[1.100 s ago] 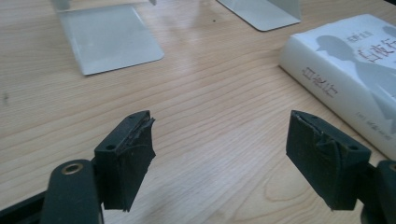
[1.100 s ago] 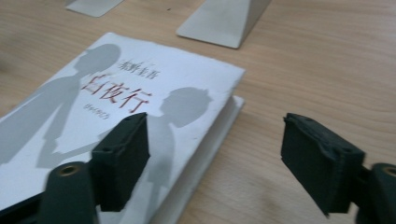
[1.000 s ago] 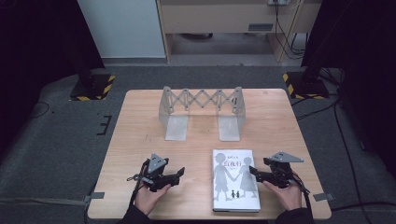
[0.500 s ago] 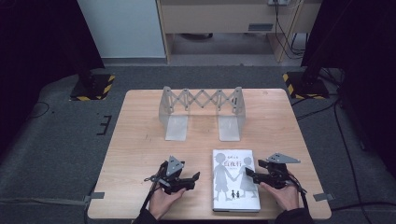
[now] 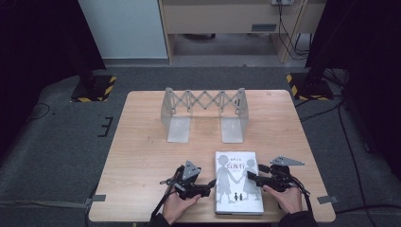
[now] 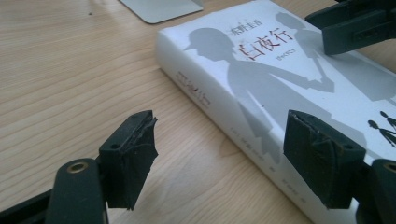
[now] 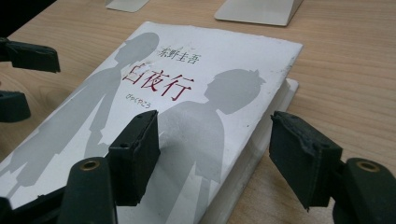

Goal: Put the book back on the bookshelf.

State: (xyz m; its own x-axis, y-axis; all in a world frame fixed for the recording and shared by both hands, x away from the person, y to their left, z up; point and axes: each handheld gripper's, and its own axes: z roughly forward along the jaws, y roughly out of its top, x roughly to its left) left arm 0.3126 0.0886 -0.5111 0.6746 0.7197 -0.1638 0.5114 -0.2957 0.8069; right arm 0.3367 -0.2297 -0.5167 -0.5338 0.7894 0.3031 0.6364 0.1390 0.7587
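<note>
Book (image 5: 239,182) flat at the table's (image 5: 142,156) near edge in our high view, left gripper (image 5: 208,187) at its spine side, right gripper (image 5: 252,178) at its other edge. From our left gripper view, jaws parted, straddling the spine, untouched. From our right gripper view, jaws just closing, straddling the page edge, pads off.

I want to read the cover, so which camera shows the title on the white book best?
The right gripper view: the white hardcover book lies close, its red title upright and sharp. The left gripper view shows it near too, but slanted, partly behind black tongs. The high view shows the whole book, too small to read.
</note>
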